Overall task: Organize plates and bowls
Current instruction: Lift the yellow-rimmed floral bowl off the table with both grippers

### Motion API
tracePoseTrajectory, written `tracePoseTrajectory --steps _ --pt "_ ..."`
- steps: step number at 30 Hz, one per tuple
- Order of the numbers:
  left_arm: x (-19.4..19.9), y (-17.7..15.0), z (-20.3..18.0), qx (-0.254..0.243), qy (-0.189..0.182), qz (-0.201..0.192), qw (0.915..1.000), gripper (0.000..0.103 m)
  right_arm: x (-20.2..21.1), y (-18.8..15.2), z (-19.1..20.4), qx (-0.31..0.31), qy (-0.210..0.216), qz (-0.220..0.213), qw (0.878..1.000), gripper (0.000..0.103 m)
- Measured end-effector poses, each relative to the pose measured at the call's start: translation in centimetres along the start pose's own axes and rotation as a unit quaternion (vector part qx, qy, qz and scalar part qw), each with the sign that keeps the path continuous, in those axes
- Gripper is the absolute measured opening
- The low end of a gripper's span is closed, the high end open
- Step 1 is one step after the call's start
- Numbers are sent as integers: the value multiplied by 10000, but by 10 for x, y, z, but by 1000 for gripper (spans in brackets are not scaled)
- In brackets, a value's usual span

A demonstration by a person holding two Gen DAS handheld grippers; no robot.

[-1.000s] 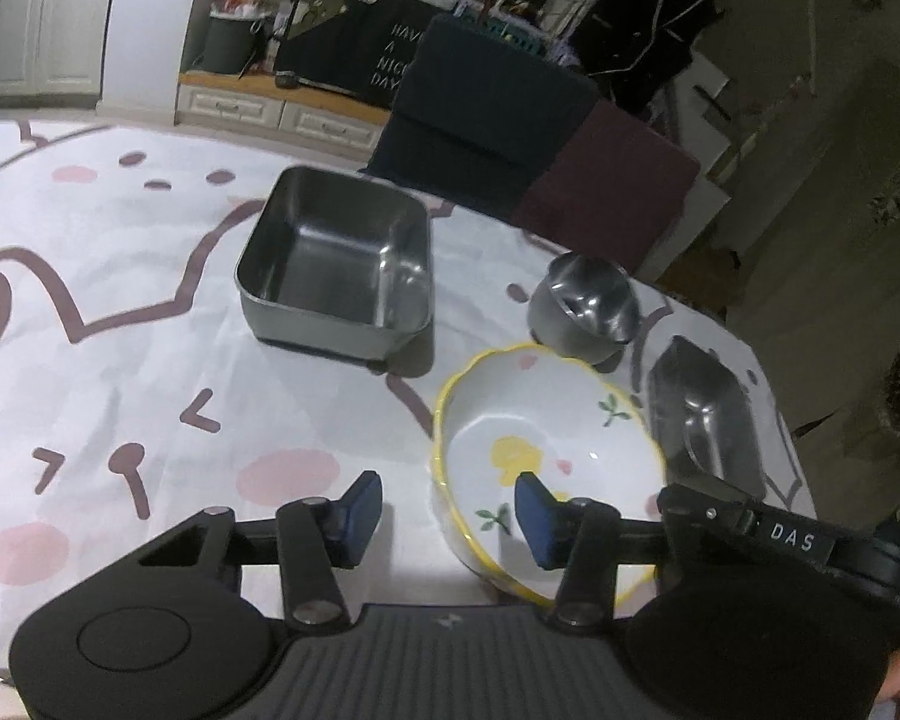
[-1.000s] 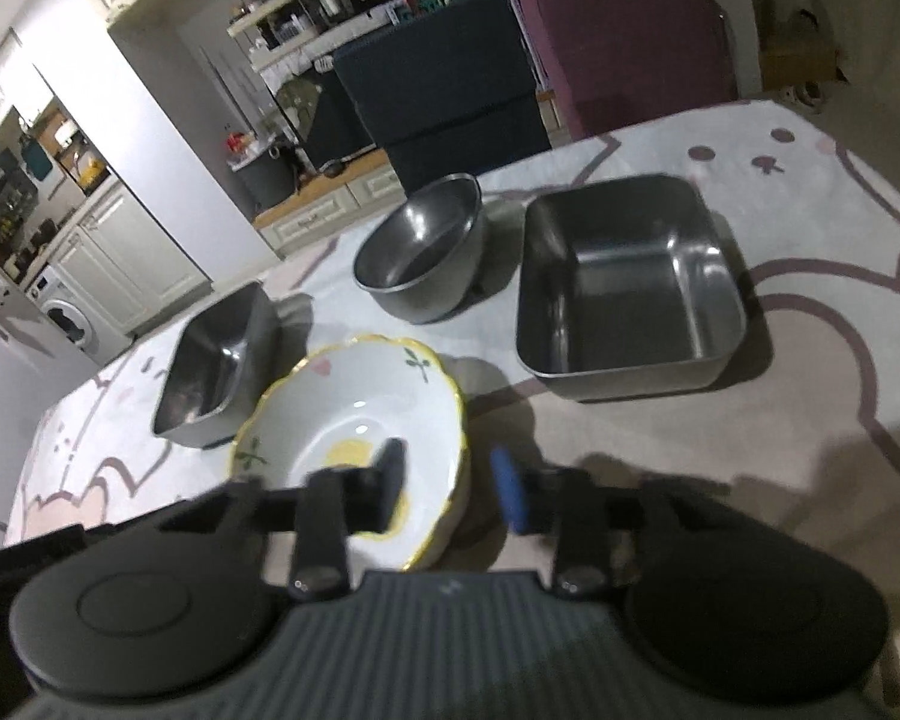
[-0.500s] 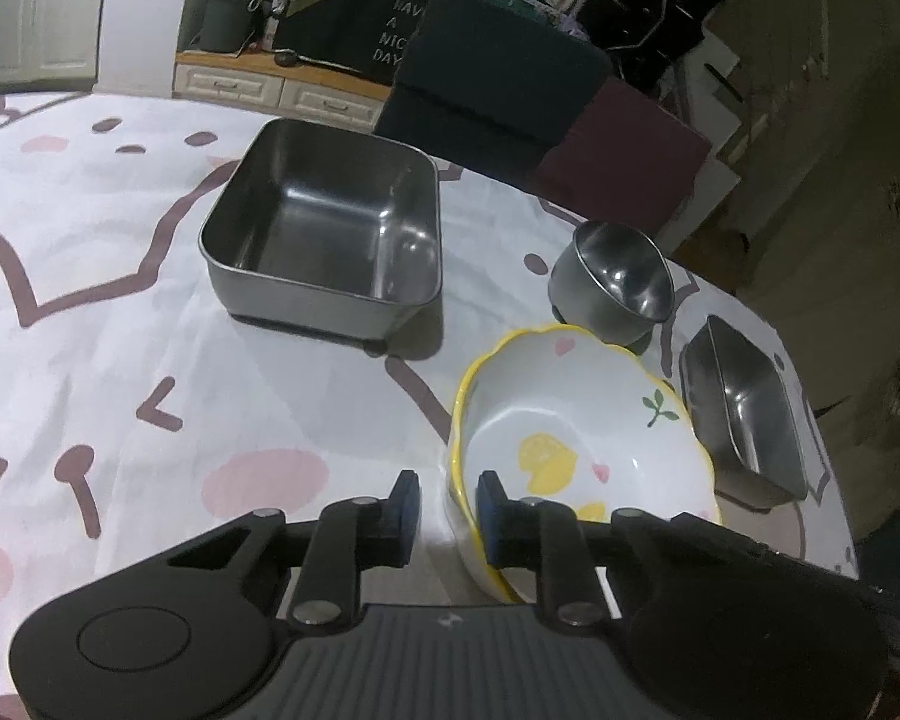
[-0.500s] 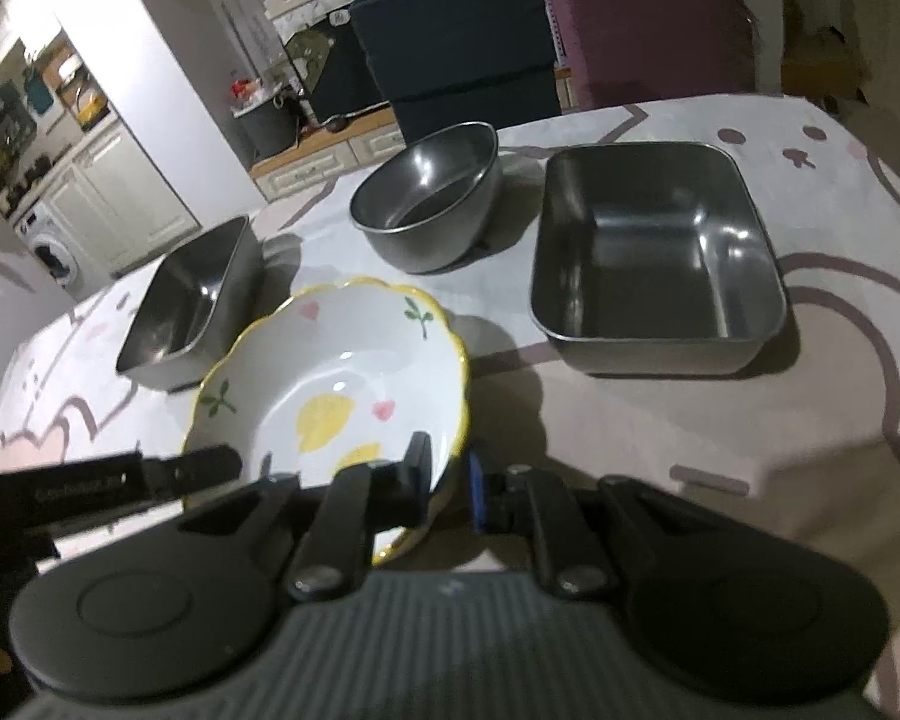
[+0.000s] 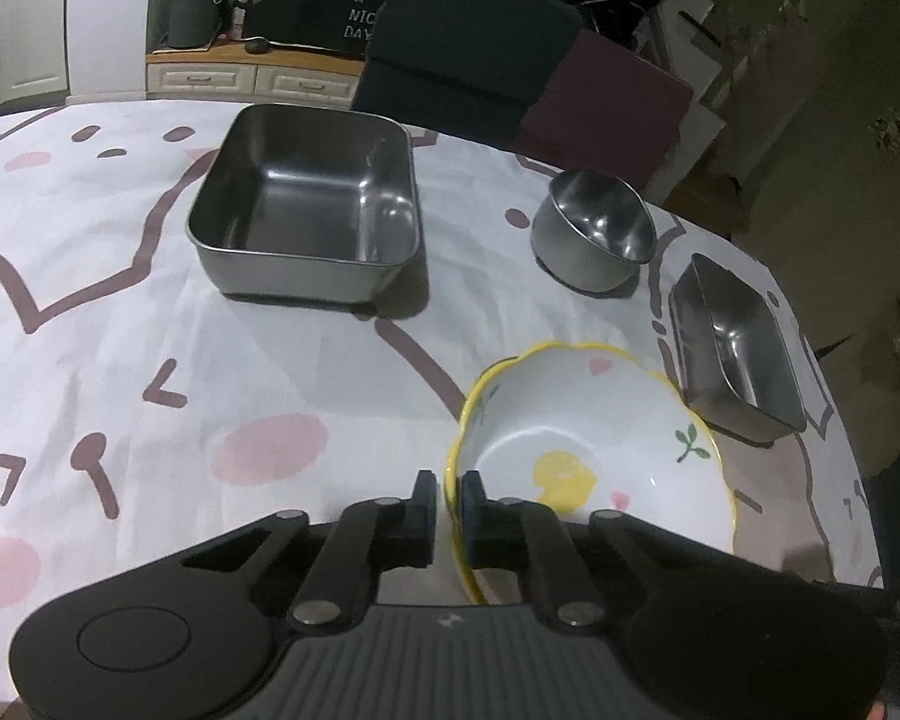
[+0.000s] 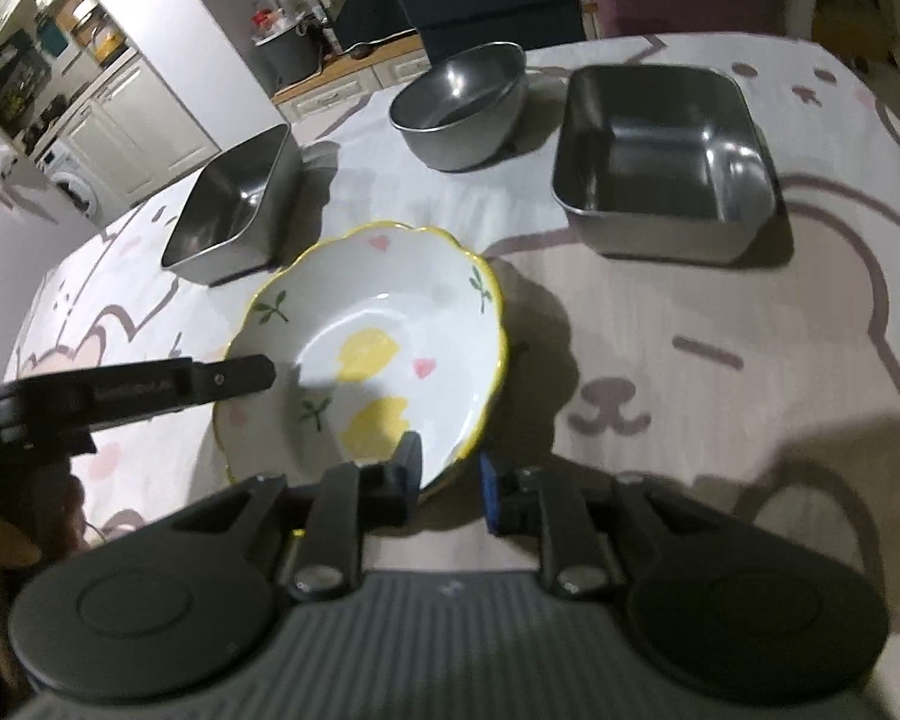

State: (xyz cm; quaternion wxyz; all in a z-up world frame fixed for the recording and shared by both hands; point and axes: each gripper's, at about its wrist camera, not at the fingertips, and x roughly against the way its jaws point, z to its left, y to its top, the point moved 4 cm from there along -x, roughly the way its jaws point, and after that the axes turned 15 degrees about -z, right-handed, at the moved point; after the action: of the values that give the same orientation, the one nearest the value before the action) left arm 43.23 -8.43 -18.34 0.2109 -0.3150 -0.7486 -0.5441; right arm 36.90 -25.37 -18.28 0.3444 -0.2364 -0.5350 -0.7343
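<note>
At 5 o'clock in the left wrist view, the left gripper (image 5: 447, 507) clenches the ceramic bowl (image 5: 588, 450) rim; bare tablecloth (image 5: 150, 360) lies at 9 o'clock. In the right wrist view, the right gripper (image 6: 450, 474) straddles this rim with jaws parted; the square steel tray (image 6: 660, 168) stands at 1 o'clock.

The desk (image 5: 150, 360) is covered with a white cloth printed with pink and brown cartoon shapes. Behind it stand a dark blue chair (image 5: 468, 42) and a maroon chair (image 5: 606, 102). Further back there are white cabinets (image 6: 150, 114), a washing machine (image 6: 72, 192) and a grey bin (image 5: 195, 15). The room is dim.
</note>
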Motion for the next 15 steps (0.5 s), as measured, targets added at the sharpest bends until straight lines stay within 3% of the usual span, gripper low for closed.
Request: tracePoseTrajectory --steps 7,9,15 --pt "-6 -1 -3 -198 -49 92 9997 9 -13 17 -20 -641 -189 -321 9972 25" --pt "-9 -1 -3 -194 -72 131 9997 9 -21 19 -25 -769 -256 -335 9961 20" --pt "-12 0 2 60 -155 217 9996 10 -37 17 -22 -583 -219 -204 9979 12"
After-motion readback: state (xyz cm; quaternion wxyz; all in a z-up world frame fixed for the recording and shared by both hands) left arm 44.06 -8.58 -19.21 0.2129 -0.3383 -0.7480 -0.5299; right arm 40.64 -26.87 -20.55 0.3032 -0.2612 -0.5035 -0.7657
